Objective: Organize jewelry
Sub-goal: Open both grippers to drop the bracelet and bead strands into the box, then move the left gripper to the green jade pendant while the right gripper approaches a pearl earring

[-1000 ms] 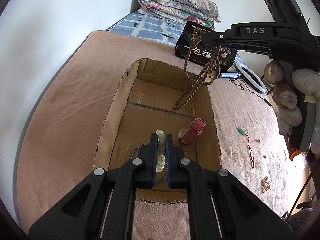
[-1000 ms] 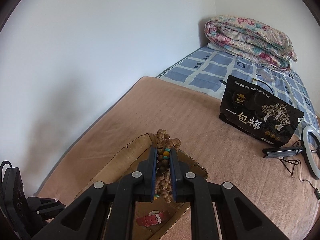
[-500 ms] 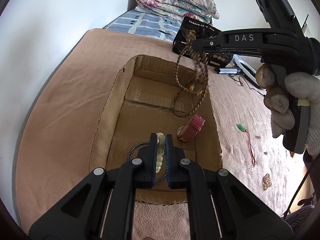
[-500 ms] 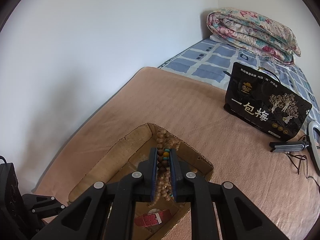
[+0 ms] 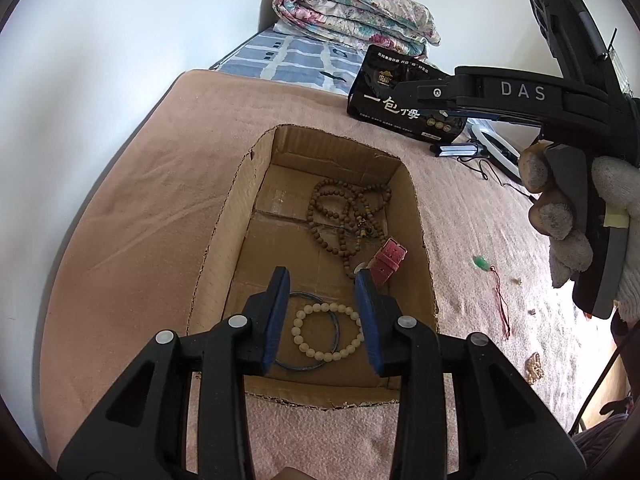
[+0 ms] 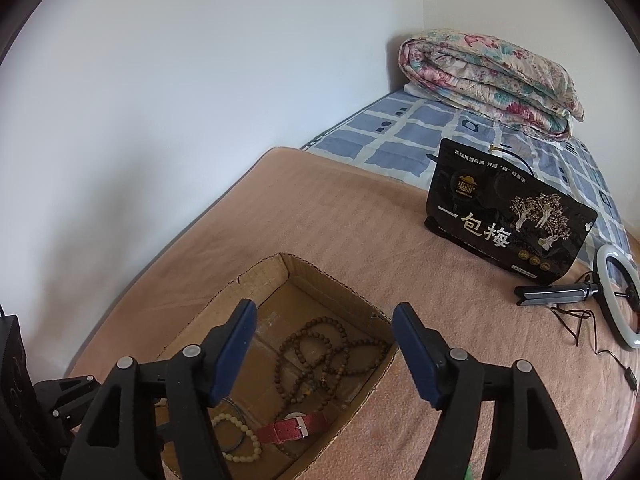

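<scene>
Jewelry lies inside the open brown cardboard box (image 5: 240,208) on the bed: long brown wooden bead necklace (image 5: 348,216) at the far end, cream bead bracelet (image 5: 326,332) over a thin dark bangle (image 5: 304,366) nearest, red-strapped watch (image 5: 388,260) between. Left gripper (image 5: 322,320) and right gripper (image 6: 324,352) both spread apart, empty, above the box.

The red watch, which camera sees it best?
The right wrist view: the red watch lies unobstructed in the cardboard box, strap, buckle and face visible. The left wrist view shows only its strap; the left gripper hides part.
</scene>
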`<state>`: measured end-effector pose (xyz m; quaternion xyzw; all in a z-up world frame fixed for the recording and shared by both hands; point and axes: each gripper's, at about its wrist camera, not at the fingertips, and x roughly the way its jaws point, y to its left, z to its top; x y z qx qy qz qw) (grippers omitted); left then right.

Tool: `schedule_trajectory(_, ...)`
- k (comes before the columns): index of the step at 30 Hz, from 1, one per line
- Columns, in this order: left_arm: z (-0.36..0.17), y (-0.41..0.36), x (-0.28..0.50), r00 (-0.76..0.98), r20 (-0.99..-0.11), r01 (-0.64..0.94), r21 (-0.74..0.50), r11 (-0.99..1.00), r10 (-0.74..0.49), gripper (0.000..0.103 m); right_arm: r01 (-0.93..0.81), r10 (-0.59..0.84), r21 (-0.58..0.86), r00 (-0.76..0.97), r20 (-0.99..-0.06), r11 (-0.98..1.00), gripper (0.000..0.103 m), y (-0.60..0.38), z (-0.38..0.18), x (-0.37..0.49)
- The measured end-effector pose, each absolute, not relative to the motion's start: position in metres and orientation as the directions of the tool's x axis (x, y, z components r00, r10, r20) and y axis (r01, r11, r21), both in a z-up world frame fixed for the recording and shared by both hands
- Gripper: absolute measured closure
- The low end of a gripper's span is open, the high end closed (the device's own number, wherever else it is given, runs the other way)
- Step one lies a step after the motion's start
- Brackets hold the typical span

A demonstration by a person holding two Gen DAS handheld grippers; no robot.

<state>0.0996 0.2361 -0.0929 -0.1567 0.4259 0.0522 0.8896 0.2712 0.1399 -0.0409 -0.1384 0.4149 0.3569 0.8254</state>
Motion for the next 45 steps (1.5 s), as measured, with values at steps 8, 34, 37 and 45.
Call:
schedule_trajectory(8,-0.078,0.223,0.095,0.649,-0.761,-0.202,-0.195,0.96,-0.018,0.069,-0.687,0.466,0.053,0.432,-0.772,0.724,0.014,0.124,-0.029,0.264)
schedule_trajectory(34,-0.057,0.13,0.117,0.641,-0.755,-0.033,-0.206,0.978,-0.138,0.062,-0.485,0.358,0.033,0.596,-0.719,0.874,0.0,-0.071,0.017,0.24)
schedule_trajectory(37,-0.058,0.115,0.124,0.634,-0.758,-0.002,-0.202,0.979,-0.155,0.062,-0.473,0.328,0.006,0.603,-0.727,0.881,0.0,-0.095,0.013,0.233)
schedule_trajectory(45,-0.07,0.081,0.147,0.598,-0.771,0.055,-0.233,0.971,-0.219,0.062,-0.423,0.246,-0.052,0.619,-0.746,0.905,0.0,-0.147,-0.007,0.214)
